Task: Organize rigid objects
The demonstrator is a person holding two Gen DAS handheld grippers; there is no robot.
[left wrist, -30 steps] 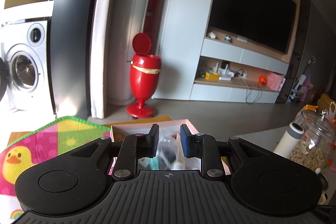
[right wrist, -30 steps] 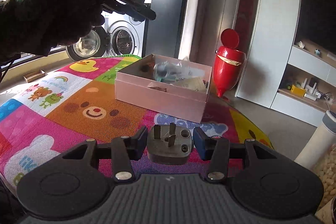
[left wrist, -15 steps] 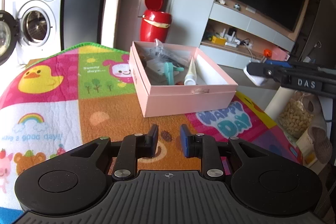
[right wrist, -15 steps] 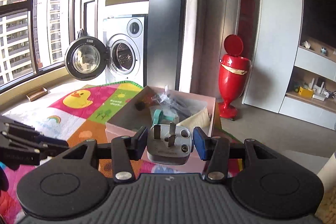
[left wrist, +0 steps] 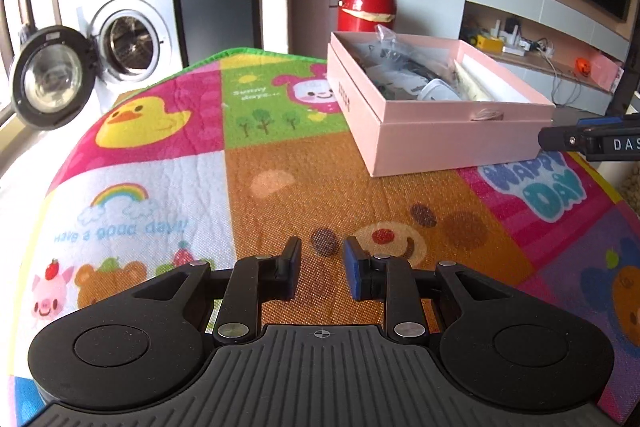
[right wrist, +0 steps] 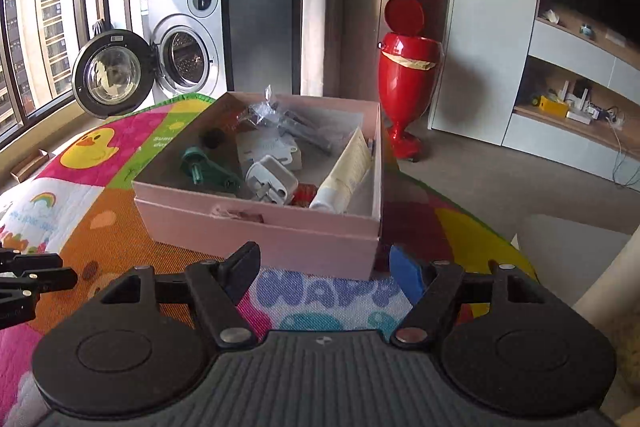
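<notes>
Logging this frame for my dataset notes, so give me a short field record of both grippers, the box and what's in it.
left gripper: open, empty, over the play mat
right gripper: open wide, empty, facing the pink box
pink box: open-topped, resting on the mat
box contents: white plug, cream tube, green part, clear bags

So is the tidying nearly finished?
Looks close. The plug, tube and other bits already lie in the pink box. Nothing is in hand: the right gripper and left gripper are open and empty. No loose items show on the mat.
</notes>
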